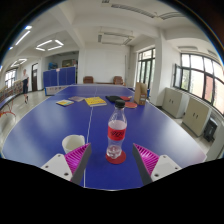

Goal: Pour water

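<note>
Standing bottle [117, 133] between claw [112, 157], blue table [160, 125]

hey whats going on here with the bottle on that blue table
A hand-held claw is lined up on a water bottle with a red label, standing upright on a blue table. The claw is open; the bottle stands between its fingers, not yet gripped. A white cup sits just beside the bottle, by one finger. Nothing is being poured yet. A few flat items lie farther back on the table.

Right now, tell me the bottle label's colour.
Red, on the bottle between the open fingers; gripper view.
</note>
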